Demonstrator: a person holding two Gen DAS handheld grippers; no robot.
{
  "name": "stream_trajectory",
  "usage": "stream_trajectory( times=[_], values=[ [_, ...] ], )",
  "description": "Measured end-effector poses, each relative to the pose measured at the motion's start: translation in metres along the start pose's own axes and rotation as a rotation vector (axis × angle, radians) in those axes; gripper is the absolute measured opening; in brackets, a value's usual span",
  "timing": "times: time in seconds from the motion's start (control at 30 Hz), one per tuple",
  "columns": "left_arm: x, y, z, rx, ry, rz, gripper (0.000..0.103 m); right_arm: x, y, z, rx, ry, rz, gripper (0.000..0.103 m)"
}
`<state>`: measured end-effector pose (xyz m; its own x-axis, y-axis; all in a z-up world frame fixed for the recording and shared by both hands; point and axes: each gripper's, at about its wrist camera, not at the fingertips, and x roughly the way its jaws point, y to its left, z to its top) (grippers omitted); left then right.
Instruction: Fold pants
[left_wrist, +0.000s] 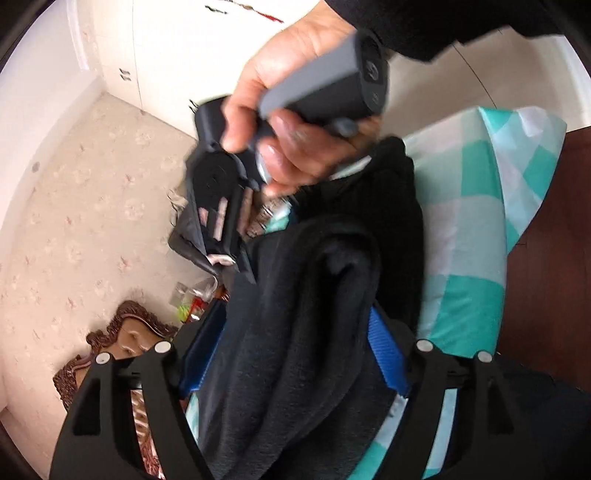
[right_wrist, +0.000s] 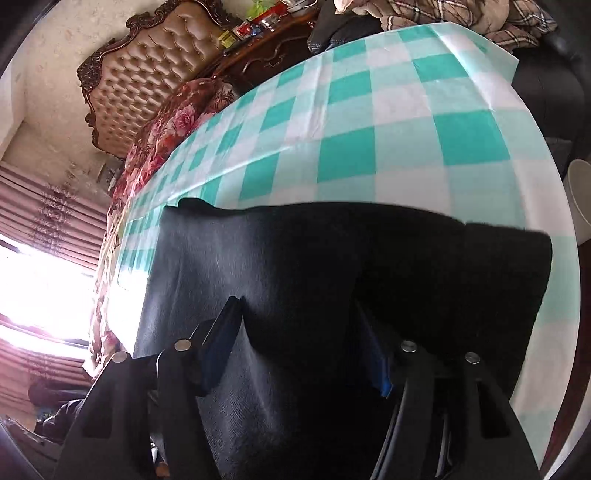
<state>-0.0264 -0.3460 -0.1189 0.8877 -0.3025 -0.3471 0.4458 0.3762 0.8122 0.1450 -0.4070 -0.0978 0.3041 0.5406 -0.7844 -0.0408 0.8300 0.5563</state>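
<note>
One pair of dark pants (right_wrist: 295, 266) lies bunched on my checked tablecloth (right_wrist: 369, 129), long axis unclear; left gripper (left_wrist: 295, 354) and right gripper (right_wrist: 303, 350) straddle folds, grip unclear

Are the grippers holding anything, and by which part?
Black pants fill the left gripper and right gripper, a bunched fold in each; whether either clamps cannot be told.

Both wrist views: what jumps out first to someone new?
The dark pants fill the lower half of the right wrist view, lying over a teal-and-white checked cloth; folds of them sit between the fingers of both claws. In the left wrist view, a hand gripping the right claw's grey handle looms at top centre, above the bunched fabric. A tufted, carved headboard stands out at upper left in the right wrist view.
</note>
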Motion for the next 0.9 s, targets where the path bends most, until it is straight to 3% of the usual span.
stream_trajectory(
  times=[0.03, 0.07, 0.1, 0.13, 0.37, 0.5, 0.77, 0.9],
  values=[
    [0.005, -0.002, -0.002, 0.008, 0.015, -0.026, 0.047, 0.0, 0.002, 0.001, -0.012, -0.006, -0.009, 0.054],
    [0.006, -0.004, -0.002, 0.01, 0.02, -0.035, 0.043, 0.003, 0.006, 0.002, -0.026, -0.002, -0.025, 0.044],
    [0.006, -0.008, 0.002, 0.011, 0.019, -0.033, 0.033, 0.004, 0.008, 0.004, -0.03, 0.005, -0.035, 0.041],
    [0.004, -0.003, 0.006, 0.009, 0.012, -0.019, 0.031, 0.001, 0.013, 0.007, -0.046, 0.007, -0.053, 0.034],
    [0.006, 0.034, 0.047, 0.035, -0.056, 0.053, 0.03, -0.067, 0.034, 0.022, -0.149, -0.09, -0.09, 0.031],
    [0.008, 0.028, 0.066, 0.047, -0.074, 0.035, 0.03, -0.082, 0.018, 0.023, -0.144, -0.094, -0.134, 0.031],
    [0.03, -0.033, 0.07, 0.105, -0.081, -0.028, 0.031, -0.062, -0.038, 0.002, -0.131, -0.108, -0.203, 0.033],
    [0.038, -0.041, 0.063, 0.073, -0.106, 0.001, 0.045, -0.055, -0.046, -0.012, -0.177, -0.221, -0.23, 0.034]
  ],
)
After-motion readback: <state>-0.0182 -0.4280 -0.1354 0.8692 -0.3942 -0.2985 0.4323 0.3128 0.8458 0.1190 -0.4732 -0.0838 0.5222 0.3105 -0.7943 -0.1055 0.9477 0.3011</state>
